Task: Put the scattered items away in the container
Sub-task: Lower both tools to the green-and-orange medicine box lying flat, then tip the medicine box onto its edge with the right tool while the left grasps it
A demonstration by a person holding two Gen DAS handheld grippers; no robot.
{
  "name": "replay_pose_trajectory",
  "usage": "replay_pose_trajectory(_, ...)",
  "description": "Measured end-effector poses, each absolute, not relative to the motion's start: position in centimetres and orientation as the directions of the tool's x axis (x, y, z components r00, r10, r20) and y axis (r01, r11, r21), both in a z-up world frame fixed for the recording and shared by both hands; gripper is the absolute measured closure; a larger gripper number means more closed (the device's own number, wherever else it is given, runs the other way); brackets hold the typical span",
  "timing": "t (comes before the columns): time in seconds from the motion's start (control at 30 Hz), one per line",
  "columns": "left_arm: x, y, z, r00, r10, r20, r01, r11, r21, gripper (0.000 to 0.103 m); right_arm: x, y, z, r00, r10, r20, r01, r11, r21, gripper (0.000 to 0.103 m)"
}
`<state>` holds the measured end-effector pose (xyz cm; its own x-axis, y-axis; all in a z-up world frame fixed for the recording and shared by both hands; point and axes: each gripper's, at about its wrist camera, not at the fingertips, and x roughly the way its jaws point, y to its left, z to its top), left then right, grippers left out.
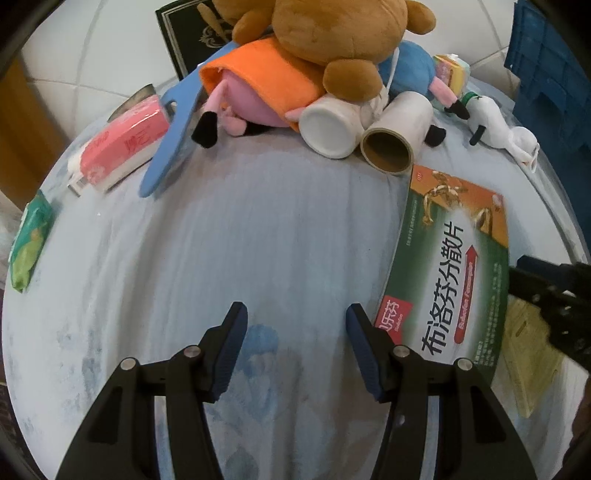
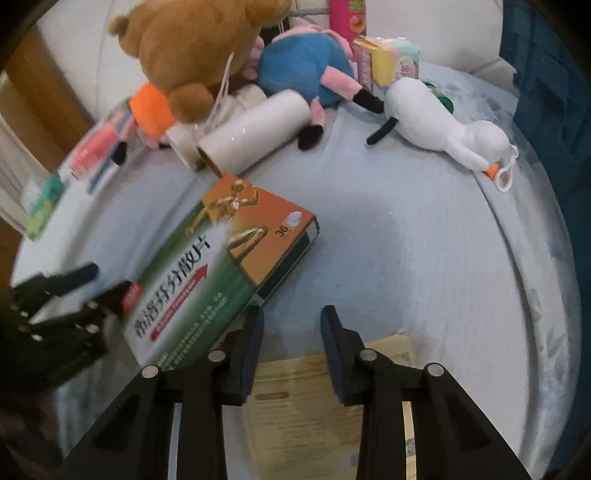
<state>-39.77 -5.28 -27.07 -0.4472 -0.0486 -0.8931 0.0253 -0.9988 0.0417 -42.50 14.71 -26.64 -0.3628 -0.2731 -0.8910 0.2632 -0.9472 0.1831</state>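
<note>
A green and orange medicine box (image 1: pixel 452 273) lies on the pale blue cloth just right of my left gripper (image 1: pixel 295 328), which is open and empty. In the right wrist view the box (image 2: pixel 221 273) lies just left of my right gripper (image 2: pixel 291 325), which is open and empty above a yellowish paper sheet (image 2: pixel 306 402). A brown plush bear (image 1: pixel 332 33), a pink plush in orange (image 1: pixel 258 77), a blue plush (image 2: pixel 303 70), a white cup (image 1: pixel 328 127), a white roll (image 1: pixel 395 133) and a white plush goose (image 2: pixel 443 122) lie at the far side. A blue crate (image 2: pixel 546 81) stands at the right.
A pink tissue pack (image 1: pixel 122 147), a blue flat paddle (image 1: pixel 173 140) and a green packet (image 1: pixel 31 236) lie at the left. A small pastel box (image 2: pixel 388 59) sits behind the goose. A dark framed board (image 1: pixel 188 33) stands behind the plush heap. The table edge curves round on the right.
</note>
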Motion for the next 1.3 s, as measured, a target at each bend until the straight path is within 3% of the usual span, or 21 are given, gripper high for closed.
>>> replay_pose_trajectory(0.17,-39.2,-6.9,-24.4,-0.495,-0.036,-0.868,0.055,-0.998,0.010,0.046,-42.0,13.1,-24.4,-0.370,-0.415,-0.831,0.330,-0.895,0.300,0.067)
replay_pose_trajectory(0.23,-39.0,-7.6,-23.4,-0.513,-0.032,-0.858,0.067,-0.998,-0.003,0.038,-41.9,11.6,-23.7,-0.365,-0.447,-0.817,0.361,-0.877,0.318,0.064)
replay_pose_trajectory(0.3,-38.8,-8.2,-22.5,-0.530,-0.029,-0.847,0.076,-0.997,-0.013,0.024,-41.7,10.6,-23.6,-0.367,-0.427,-0.826,0.357,-0.885,0.298,0.063)
replay_pose_trajectory(0.47,-39.7,-8.8,-24.0,-0.529,-0.113,-0.841,0.063,-0.994,0.093,0.023,-40.2,11.2,-24.4,-0.365,-0.319,-0.875,0.315,-0.926,0.207,0.063)
replay_pose_trajectory(0.53,-41.0,-8.6,-26.0,-0.493,-0.150,-0.857,0.053,-0.988,0.143,0.034,-39.5,11.2,-25.2,-0.345,-0.279,-0.896,0.314,-0.934,0.170,0.072)
replay_pose_trajectory(0.57,-41.4,-8.5,-26.9,-0.474,-0.129,-0.871,0.035,-0.991,0.128,0.049,-39.1,11.1,-25.7,-0.336,-0.259,-0.906,0.313,-0.937,0.153,0.073)
replay_pose_trajectory(0.6,-41.7,-8.3,-27.9,-0.444,-0.103,-0.890,0.013,-0.994,0.109,0.055,-38.7,10.9,-26.2,-0.335,-0.240,-0.911,0.314,-0.940,0.132,0.073)
replay_pose_trajectory(0.8,-41.0,-7.2,-28.9,-0.455,-0.057,-0.889,-0.029,-0.996,0.079,0.072,-38.8,8.1,-27.0,-0.400,-0.132,-0.907,0.355,-0.935,-0.020,0.075)
replay_pose_trajectory(1.0,-40.5,-8.0,-29.3,-0.420,-0.044,-0.906,-0.024,-0.998,0.060,0.074,-40.6,10.0,-28.5,-0.381,-0.310,-0.871,0.270,-0.939,0.216,0.083)
replay_pose_trajectory(1.17,-40.9,-9.4,-29.2,-0.392,-0.007,-0.920,0.010,-1.000,0.004,0.074,-41.6,10.9,-27.7,-0.382,-0.523,-0.762,0.293,-0.850,0.437,0.083)
replay_pose_trajectory(1.3,-41.0,-10.6,-28.8,-0.392,-0.022,-0.920,0.053,-0.999,0.002,0.074,-42.7,9.3,-27.8,-0.355,-0.581,-0.732,0.340,-0.810,0.478,0.083)
